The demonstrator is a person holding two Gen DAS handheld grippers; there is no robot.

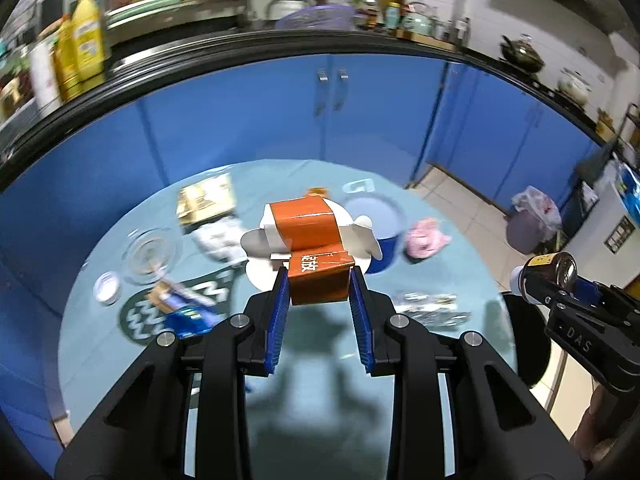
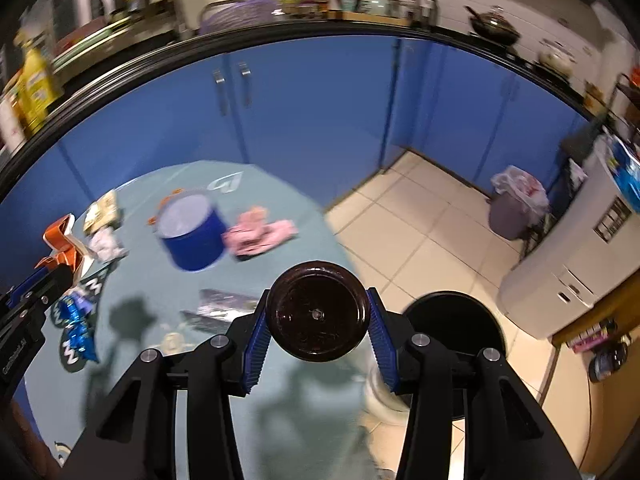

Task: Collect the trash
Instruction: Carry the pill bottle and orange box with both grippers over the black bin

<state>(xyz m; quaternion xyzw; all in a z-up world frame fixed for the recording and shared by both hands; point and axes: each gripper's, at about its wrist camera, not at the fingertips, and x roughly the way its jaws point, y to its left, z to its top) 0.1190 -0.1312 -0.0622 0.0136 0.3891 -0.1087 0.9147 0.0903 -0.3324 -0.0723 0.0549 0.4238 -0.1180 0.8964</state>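
My left gripper (image 1: 319,274) is shut on an orange carton (image 1: 316,252) with white flaps and holds it above the round pale-blue table (image 1: 304,360). My right gripper (image 2: 318,304) is shut on a dark brown bottle (image 2: 317,316), seen base-on, above the table's right edge; the bottle also shows in the left wrist view (image 1: 550,276). On the table lie a blue wrapper (image 1: 188,316), a silver foil wrapper (image 1: 432,308), crumpled white paper (image 1: 218,240), a yellow packet (image 1: 206,200) and a pink cloth (image 1: 426,238).
A blue round tin (image 2: 192,236) stands mid-table, with a glass dish (image 1: 152,254) and a small white lid (image 1: 107,288) at left. A black stool (image 2: 452,320) stands right of the table. A grey bin with a white liner (image 2: 516,208) stands on the tiled floor by the blue cabinets (image 2: 320,120).
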